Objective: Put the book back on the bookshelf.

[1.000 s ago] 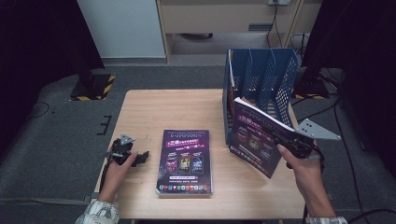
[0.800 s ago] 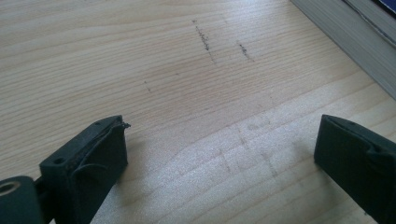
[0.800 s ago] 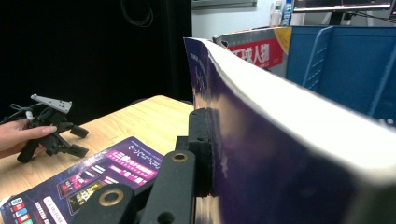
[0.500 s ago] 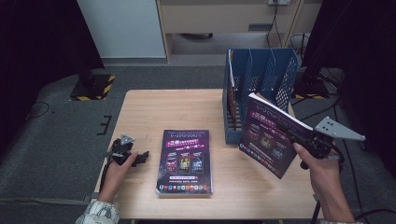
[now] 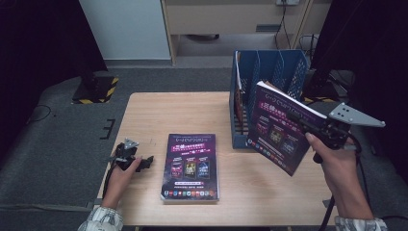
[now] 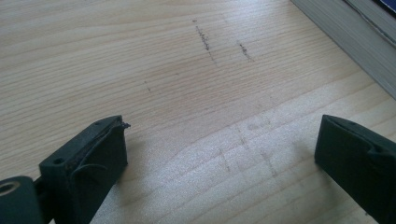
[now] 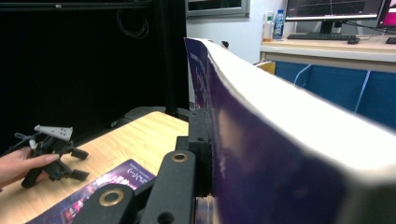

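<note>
- The right gripper (image 5: pixel 308 126) has its jaws clamped tight on a thick purple-covered book (image 5: pixel 281 126). It's gripping it at the edge nearest the person's right hand (image 5: pixel 339 166).
- That book is up in the air, clear of the wooden table (image 5: pixel 183 113), tilted with the cover facing the camera and its top corner highest. It sits right in front of the blue file rack (image 5: pixel 269 72), overlapping the rack's front edge in the high view.
- In the right gripper view the same book (image 7: pixel 289 140) runs away from the lens, purple cover on the left and the white page block on the right, with a black jaw pressed flat against the cover.
- A second book (image 5: pixel 190 166) with the same purple cover lies flat on the table, roughly in the middle near the front edge, well apart from the held one.
- The left gripper (image 5: pixel 144 161) rests on the table at the left, in the person's left hand (image 5: pixel 118 175), jaws pointing towards the flat book.
- The left gripper view shows its jaws spread wide, nothing but bare tabletop between them. The page edge of the flat book (image 6: pixel 355 42) shows in the top right corner.
</note>
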